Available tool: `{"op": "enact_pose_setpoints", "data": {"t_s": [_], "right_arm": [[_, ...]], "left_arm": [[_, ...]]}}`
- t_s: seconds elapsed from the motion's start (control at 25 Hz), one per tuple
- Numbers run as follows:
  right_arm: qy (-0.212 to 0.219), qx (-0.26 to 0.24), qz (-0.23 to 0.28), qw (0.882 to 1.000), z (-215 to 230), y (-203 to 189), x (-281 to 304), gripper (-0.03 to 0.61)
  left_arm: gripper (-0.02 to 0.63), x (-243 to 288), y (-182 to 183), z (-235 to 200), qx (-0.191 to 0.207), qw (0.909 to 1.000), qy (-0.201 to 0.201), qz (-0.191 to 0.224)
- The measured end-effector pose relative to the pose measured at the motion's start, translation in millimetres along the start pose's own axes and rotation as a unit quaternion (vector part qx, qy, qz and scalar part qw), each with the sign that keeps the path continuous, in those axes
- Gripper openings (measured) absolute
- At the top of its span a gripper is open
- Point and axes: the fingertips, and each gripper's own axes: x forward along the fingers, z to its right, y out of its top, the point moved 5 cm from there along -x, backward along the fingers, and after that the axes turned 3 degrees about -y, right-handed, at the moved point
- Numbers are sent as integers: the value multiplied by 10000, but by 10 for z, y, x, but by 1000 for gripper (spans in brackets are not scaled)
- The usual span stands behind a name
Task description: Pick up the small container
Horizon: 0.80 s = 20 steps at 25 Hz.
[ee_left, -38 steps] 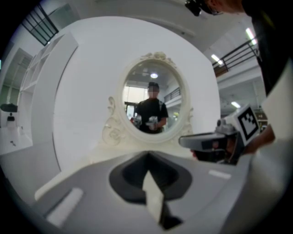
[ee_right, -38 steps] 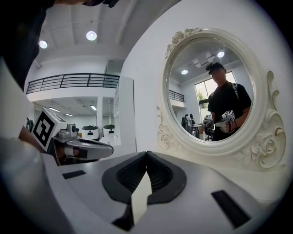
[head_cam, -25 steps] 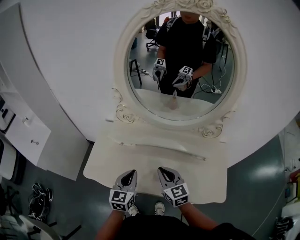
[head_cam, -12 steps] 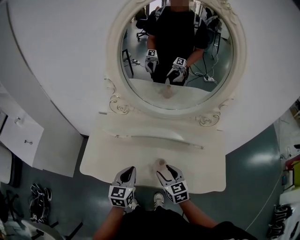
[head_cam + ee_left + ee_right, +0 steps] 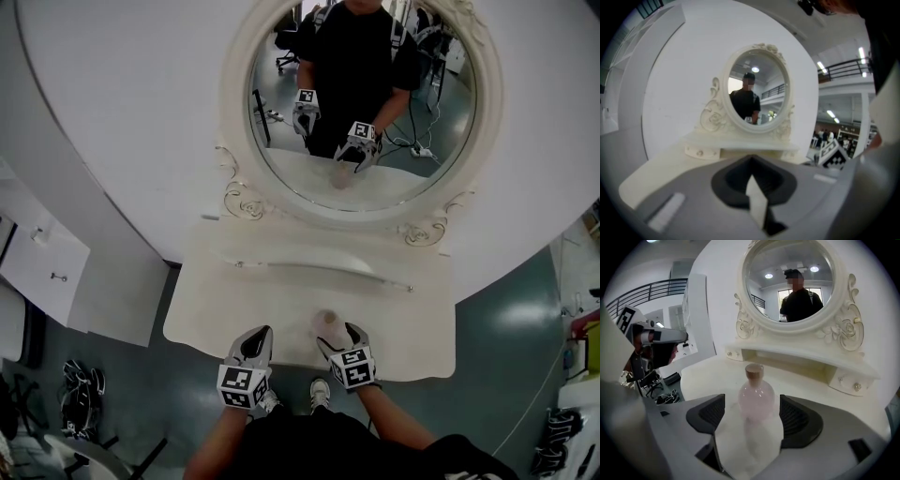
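Glass, probably: light, slick, breakable pink bottle point(image 5: 756, 397); pinch its belly, untouched between right gripper point(image 5: 754, 418) jaws just spread wide; left gripper point(image 5: 752, 180) closed, empty.

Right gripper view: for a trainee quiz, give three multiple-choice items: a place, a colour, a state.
1. Where is the bottle?
A. On the table, between the right gripper's fingers.
B. On the floor.
C. On a chair.
2. Its body is:
A. green.
B. pink.
C. black.
3. The right gripper is:
A. shut on the bottle.
B. shut, empty.
C. open.
Answers:
1 A: it stands on the table inside the right gripper.
2 B: pale pink glass.
3 C: the fingers have just been opening, with gaps beside the bottle.
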Motion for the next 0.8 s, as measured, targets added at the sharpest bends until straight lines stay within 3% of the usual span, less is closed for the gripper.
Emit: {"op": "enact_pose_setpoints", "data": {"t_s": [0.48,0.8], "right_arm": [[-219,-64,-511,9984,87,-172,570,353],[-40,-41,-569,9984,72,-145,662,353]], "left_arm": [[6,-168,-72,-102,31,9997,218,-102],[6,-218,-81,-118,-7,9996,273,-73]]}}
